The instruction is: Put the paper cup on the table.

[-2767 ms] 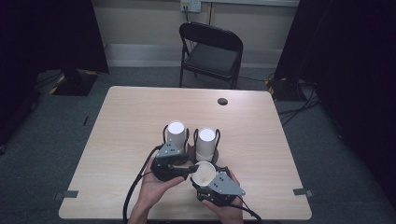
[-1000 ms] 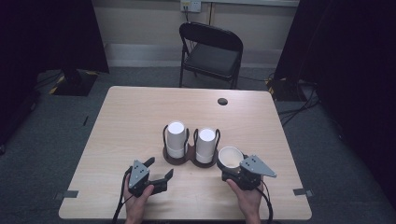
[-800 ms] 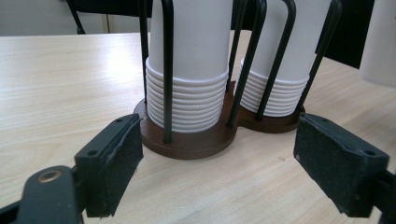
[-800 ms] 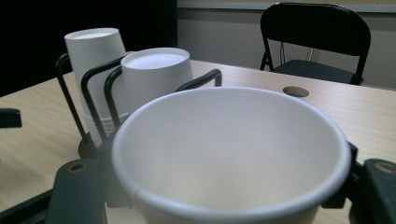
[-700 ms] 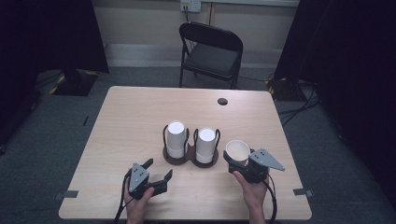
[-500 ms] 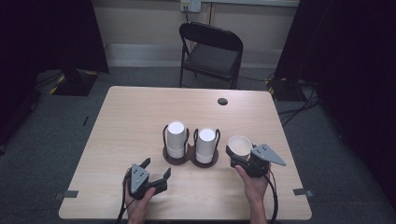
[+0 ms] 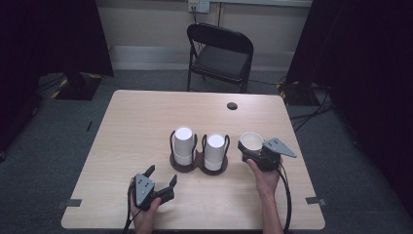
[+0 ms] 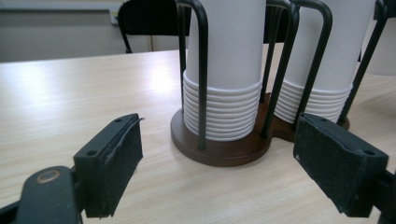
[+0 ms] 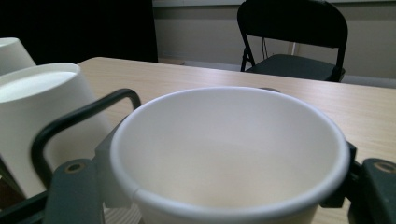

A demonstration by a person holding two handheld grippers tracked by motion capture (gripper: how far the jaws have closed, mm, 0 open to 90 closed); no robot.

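While the high view looks down on the pale wood-grain table [image 7: 126,126], the right gripper [image 7: 255,148] holds a single white paper cup [image 7: 251,142], mouth up, just right of the dark wooden two-post cup holder with black wire loops [image 7: 198,163]; two stacks of upturned white paper cups [image 7: 183,145] stand in it. Left gripper [image 7: 158,181] rests near the front edge, jaws apart, nothing between them. Black folding chair [image 7: 221,51] beyond the far edge; small dark round disc [image 7: 232,106] on the table, well apart from the cups

Left gripper view: jaws wide apart, holder base [image 8: 219,147] just ahead; nested rolled rims of the stack [image 8: 222,109] visible

Right gripper view: jaws clamped on the cup wall below the rim [image 9: 231,140]. Judgement: cup is very light, thin-walled, crushes easily, smooth; grip gently just under the rolled rim, where it is stiffest

No brand, label or writing readable in any view
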